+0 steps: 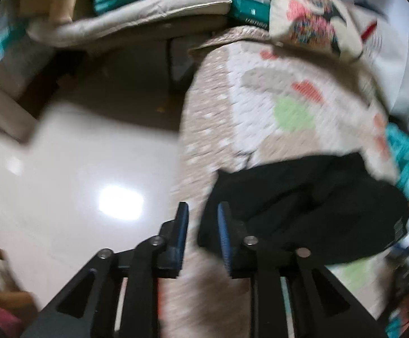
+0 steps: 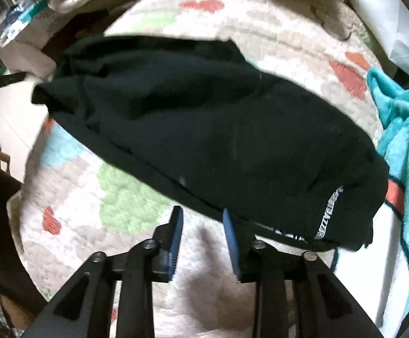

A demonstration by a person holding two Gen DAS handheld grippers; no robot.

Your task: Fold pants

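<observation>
Pants (image 2: 204,129) lie bunched on the quilt (image 2: 136,197) at twelve o'clock; my right gripper (image 2: 203,215) and left gripper (image 1: 203,211) hover spread, empty. Next, I'd say: pinch the near hem.

I see a bed covered by a quilted bedspread (image 2: 136,197), cream and beige with red, green and light blue patches. Black pants (image 2: 204,129) lie directly on it, bunched and creased, running diagonally across the right wrist view; a strip of white lettering shows near their lower right end. In the left wrist view the pants (image 1: 303,205) sit near the bed's left edge, with glossy pale floor (image 1: 77,183) beside it. A teal towel (image 2: 401,146) lies on the bedspread, touching the pants at the right. A patterned pillow (image 1: 311,14) rests at the far end of the bedspread (image 1: 260,98). That view is blurred, fine detail unclear.
</observation>
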